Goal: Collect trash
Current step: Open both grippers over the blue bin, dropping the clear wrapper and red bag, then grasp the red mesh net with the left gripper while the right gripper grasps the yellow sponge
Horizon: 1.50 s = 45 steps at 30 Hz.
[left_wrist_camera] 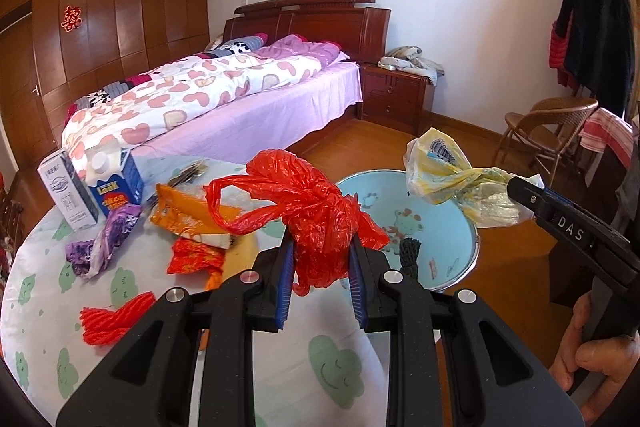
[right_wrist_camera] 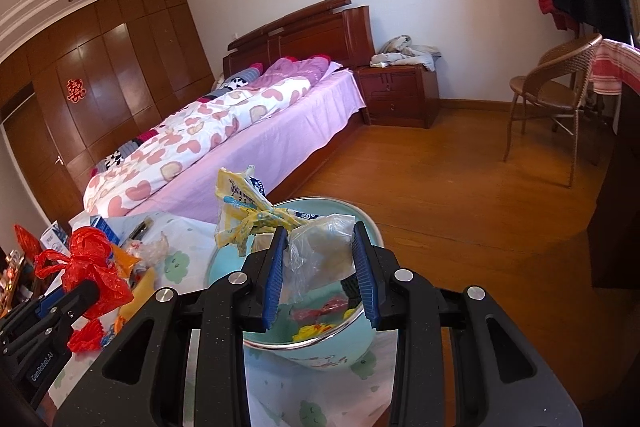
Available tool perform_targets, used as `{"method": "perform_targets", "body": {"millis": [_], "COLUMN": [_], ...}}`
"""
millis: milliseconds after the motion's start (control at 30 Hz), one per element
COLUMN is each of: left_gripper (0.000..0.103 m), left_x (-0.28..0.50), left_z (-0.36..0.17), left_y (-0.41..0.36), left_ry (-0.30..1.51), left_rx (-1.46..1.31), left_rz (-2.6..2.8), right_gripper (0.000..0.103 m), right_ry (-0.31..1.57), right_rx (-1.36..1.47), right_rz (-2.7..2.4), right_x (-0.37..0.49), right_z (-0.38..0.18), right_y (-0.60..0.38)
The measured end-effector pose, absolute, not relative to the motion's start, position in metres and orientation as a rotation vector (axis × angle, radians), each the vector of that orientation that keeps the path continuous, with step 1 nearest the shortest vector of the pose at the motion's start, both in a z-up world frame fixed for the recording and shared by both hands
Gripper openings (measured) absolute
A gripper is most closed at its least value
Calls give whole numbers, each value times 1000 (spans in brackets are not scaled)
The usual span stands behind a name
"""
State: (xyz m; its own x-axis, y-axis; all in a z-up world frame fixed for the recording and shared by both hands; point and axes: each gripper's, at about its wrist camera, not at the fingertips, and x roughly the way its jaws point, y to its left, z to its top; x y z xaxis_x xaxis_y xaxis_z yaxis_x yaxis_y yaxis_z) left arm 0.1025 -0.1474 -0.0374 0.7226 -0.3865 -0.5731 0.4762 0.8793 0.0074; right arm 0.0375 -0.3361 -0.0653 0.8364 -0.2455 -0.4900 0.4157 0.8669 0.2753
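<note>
My left gripper (left_wrist_camera: 322, 239) is shut on a crumpled red plastic bag (left_wrist_camera: 316, 211), held above the table edge beside a light blue basin (left_wrist_camera: 440, 203). To its right, my right gripper (left_wrist_camera: 520, 191) is shut on a yellow and clear plastic bag (left_wrist_camera: 444, 167) that hangs over the basin. In the right wrist view the right gripper (right_wrist_camera: 320, 229) pinches that bag (right_wrist_camera: 316, 251) between its blue pads, directly above the basin (right_wrist_camera: 320, 351), which holds a few wrappers. The left gripper (right_wrist_camera: 86, 289) with the red bag (right_wrist_camera: 90, 267) shows at lower left.
On the cloud-print tablecloth (left_wrist_camera: 328, 367) lie a blue milk carton (left_wrist_camera: 116, 183), a white carton (left_wrist_camera: 66, 191), a purple wrapper (left_wrist_camera: 104, 239), orange (left_wrist_camera: 188, 211) and red (left_wrist_camera: 196, 259) wrappers and a red net (left_wrist_camera: 108, 319). A bed (left_wrist_camera: 240, 95) and a wicker chair (left_wrist_camera: 548, 131) stand beyond.
</note>
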Motion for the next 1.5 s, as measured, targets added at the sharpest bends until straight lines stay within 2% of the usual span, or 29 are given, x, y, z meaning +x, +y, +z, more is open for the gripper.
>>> {"method": "perform_targets", "body": {"millis": [867,1033,1067,1167,1267,1433,1500], "left_gripper": [25,28,31,58,60,67,74], "left_x": [172,181,182,183,183,177,171], "left_z": [-102,-111,-112,-111,-108,-100,-94], "left_y": [-235,-239,-239,-237,-231,-215,-208], "left_ry": [767,798,798,788,785,778,763], "left_rx": [189,188,189,199,183,163,166], "left_rz": [-563,-558,-557,-529,-525,-481,-465], "right_gripper": [34,35,36,42,52,52,53], "right_ry": [565,603,609,630,604,558,545], "right_rx": [380,363,364,373,384,393,401], "right_rz": [-484,-469,-461,-422,-422,-443,-450], "right_x": [60,77,80,87,83,71,67], "right_z": [-109,-118,-119,-121,-116,-108,-104], "right_y": [-382,-387,-387,-389,-389,-380,-377]}}
